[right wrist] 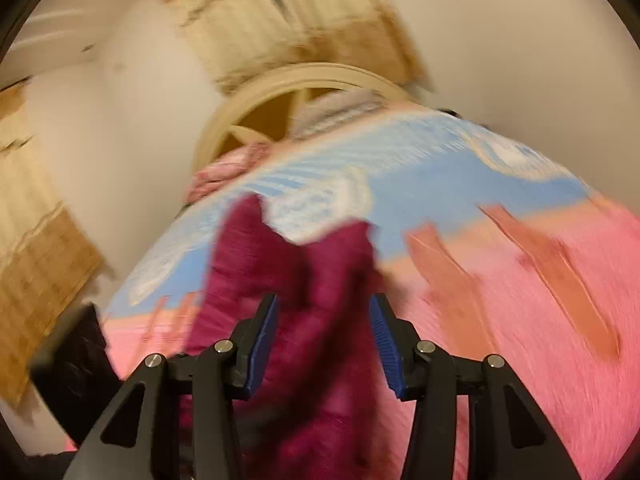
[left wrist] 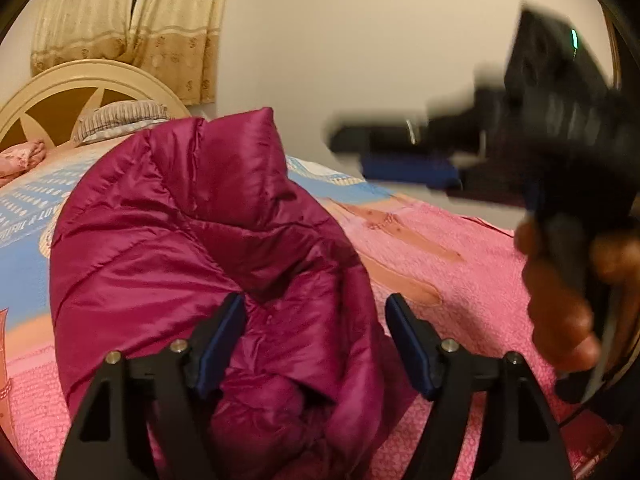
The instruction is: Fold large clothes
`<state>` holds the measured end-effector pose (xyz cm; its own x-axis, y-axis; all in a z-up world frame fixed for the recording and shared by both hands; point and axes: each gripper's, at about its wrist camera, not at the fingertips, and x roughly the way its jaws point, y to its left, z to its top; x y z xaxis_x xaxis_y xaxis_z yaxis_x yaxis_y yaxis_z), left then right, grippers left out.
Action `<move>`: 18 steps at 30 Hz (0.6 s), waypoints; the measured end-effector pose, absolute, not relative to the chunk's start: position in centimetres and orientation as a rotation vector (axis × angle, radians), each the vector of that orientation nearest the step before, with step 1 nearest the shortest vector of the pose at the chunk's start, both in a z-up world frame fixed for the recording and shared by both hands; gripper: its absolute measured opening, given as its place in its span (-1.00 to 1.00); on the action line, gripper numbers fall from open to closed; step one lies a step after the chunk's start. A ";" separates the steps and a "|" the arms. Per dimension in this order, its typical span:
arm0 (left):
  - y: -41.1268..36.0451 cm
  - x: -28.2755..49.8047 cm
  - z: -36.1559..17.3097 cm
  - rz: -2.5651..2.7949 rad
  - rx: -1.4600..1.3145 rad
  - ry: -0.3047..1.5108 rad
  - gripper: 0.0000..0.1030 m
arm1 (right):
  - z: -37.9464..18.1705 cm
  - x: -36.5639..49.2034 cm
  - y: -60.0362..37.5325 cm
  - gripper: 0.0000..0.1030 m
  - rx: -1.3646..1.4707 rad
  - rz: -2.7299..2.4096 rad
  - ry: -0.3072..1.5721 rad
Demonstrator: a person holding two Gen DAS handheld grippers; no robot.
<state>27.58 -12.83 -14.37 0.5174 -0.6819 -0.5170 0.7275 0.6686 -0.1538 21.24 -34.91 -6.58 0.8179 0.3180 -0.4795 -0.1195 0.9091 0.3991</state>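
Mid-fold on the bed point(left wrist: 420, 240): magenta puffer jacket point(left wrist: 192, 232) bunched between spread left gripper point(left wrist: 316, 320), right gripper point(right wrist: 324, 320) likewise spread, firm pinch likely needed next.

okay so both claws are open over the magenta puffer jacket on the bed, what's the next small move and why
Probably close the left claw on the bunched fold of the magenta puffer jacket lying between its open fingers. The jacket sits crumpled on the bedspread, not flat, and the right claw, also open, is blurred, so it looks less settled.
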 end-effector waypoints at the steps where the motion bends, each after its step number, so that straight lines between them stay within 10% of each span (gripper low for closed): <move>1: -12.7 27.2 -14.2 -0.843 0.086 0.579 0.49 | -5.7 21.9 -34.1 -0.06 0.364 0.284 0.570; 10: -9.1 21.5 -13.5 -0.758 0.150 0.517 1.00 | -7.5 28.5 -29.9 -0.06 0.207 0.235 0.860; 18: -5.7 25.1 -13.3 -0.539 0.136 0.506 1.00 | -9.0 27.0 -31.6 -0.06 0.235 0.095 0.867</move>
